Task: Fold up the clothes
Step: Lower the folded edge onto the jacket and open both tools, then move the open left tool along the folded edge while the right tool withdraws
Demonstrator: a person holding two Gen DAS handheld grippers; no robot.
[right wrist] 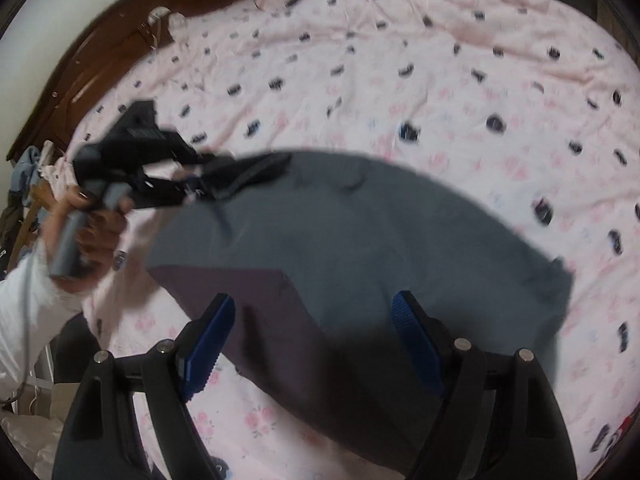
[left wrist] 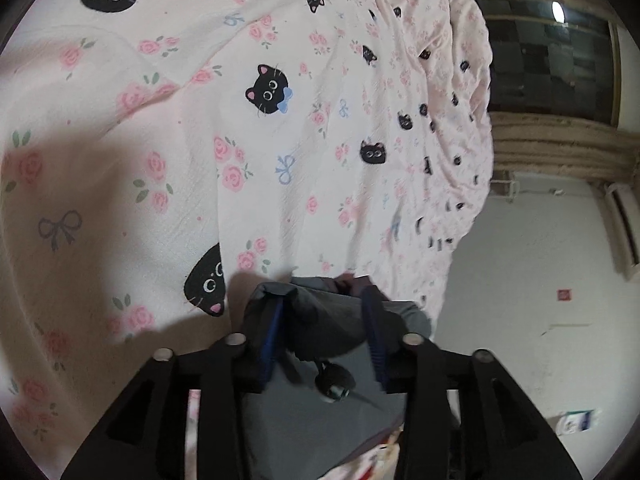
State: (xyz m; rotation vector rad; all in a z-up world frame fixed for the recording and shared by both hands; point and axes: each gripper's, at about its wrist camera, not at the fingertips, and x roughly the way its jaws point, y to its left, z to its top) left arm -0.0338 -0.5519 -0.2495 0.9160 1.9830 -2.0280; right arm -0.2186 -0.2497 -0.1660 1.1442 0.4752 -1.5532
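Note:
A grey garment [right wrist: 340,248] lies spread on the pink bed sheet [right wrist: 400,80], one corner lifted at the left. In the left wrist view my left gripper [left wrist: 324,320] is shut on a bunched edge of the grey garment [left wrist: 320,312], with a drawstring toggle [left wrist: 334,380] hanging below. The left gripper also shows in the right wrist view [right wrist: 200,184], held by a hand and pulling the garment's corner. My right gripper [right wrist: 316,324] is open above the garment's near part, holding nothing.
The sheet has black cat faces and pink roses [left wrist: 268,88]. A dark wooden headboard [right wrist: 100,60] stands at the far left. A white wall [left wrist: 520,280] and a window [left wrist: 548,68] lie beyond the bed's edge.

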